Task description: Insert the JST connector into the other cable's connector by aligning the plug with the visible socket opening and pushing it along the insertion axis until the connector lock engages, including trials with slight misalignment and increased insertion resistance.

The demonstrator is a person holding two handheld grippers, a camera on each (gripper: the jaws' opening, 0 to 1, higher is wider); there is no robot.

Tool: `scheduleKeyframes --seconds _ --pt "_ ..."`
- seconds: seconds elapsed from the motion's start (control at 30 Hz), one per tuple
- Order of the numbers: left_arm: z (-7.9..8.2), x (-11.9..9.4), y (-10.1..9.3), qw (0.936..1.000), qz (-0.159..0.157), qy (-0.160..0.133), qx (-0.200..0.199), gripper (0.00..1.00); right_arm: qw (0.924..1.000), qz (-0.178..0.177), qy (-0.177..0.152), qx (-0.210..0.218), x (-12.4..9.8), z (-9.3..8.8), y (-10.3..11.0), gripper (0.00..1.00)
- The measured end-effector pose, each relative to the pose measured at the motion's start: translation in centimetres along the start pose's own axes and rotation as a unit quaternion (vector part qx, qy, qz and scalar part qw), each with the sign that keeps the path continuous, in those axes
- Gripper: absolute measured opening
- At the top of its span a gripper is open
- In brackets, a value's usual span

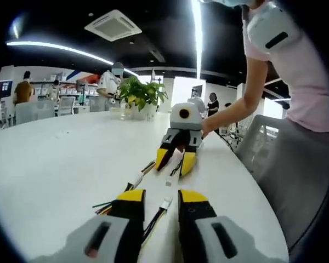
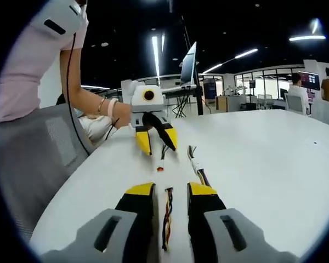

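Observation:
In the left gripper view my left gripper (image 1: 163, 197) is open on the white table (image 1: 60, 164). A thin cable with a white JST connector (image 1: 165, 204) lies loose between its jaws. Facing it, my right gripper (image 1: 174, 161) is open too, over a second cable end (image 1: 169, 181). In the right gripper view my right gripper (image 2: 170, 190) straddles a multicoloured cable (image 2: 167, 213) without gripping it. Across the table the left gripper (image 2: 156, 143) stands open above a small connector (image 2: 160, 168). Neither connector is joined to another.
A third cable with a white connector (image 1: 138, 179) (image 2: 194, 161) lies beside the grippers. A person in a pink top (image 1: 301, 71) stands by a grey chair (image 2: 38, 159) at the table's edge. A potted plant (image 1: 140, 96) stands far back.

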State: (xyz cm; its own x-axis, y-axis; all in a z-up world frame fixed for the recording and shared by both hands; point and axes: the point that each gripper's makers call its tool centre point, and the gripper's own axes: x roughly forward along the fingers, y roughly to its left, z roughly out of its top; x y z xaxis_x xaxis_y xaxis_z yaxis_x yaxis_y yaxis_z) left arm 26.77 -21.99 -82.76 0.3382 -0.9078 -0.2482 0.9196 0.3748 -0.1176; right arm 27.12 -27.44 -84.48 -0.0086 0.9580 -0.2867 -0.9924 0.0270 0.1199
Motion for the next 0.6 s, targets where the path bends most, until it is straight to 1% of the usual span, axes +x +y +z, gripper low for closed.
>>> scheduleKeyframes --seconds 0.1,0.23,0.33,0.4,0.47,0.6 --pt "0.0 0.12 -0.02 0.9999 -0.003 -0.007 -0.009 0.16 1.0 0.003 -0.001 -0.003 0.13 -0.09 0.13 0.17" --pt "-0.24 0.32 -0.07 1.0 -0.008 -0.004 -0.003 0.15 1.0 0.001 -0.006 -0.002 0.29 0.19 0.11 0.17" --pt "-0.37 0.39 -0.18 0.9999 -0.01 -0.008 -0.01 0.14 1.0 0.002 -0.005 -0.005 0.16 0.03 -0.01 0.16" --pt "-0.67 0.41 -0.22 0.9999 -0.01 -0.002 -0.007 0.14 1.0 0.006 -0.002 -0.006 0.14 -0.09 0.09 0.16" --pt "-0.7 0.38 -0.22 0.9999 -0.009 -0.003 -0.005 0.13 0.9999 0.011 -0.001 -0.002 0.18 -0.15 0.29 0.15" --pt "-0.8 0.4 -0.18 1.0 -0.008 -0.003 -0.002 0.12 0.9999 0.013 -0.001 -0.011 0.31 -0.07 0.39 0.14"
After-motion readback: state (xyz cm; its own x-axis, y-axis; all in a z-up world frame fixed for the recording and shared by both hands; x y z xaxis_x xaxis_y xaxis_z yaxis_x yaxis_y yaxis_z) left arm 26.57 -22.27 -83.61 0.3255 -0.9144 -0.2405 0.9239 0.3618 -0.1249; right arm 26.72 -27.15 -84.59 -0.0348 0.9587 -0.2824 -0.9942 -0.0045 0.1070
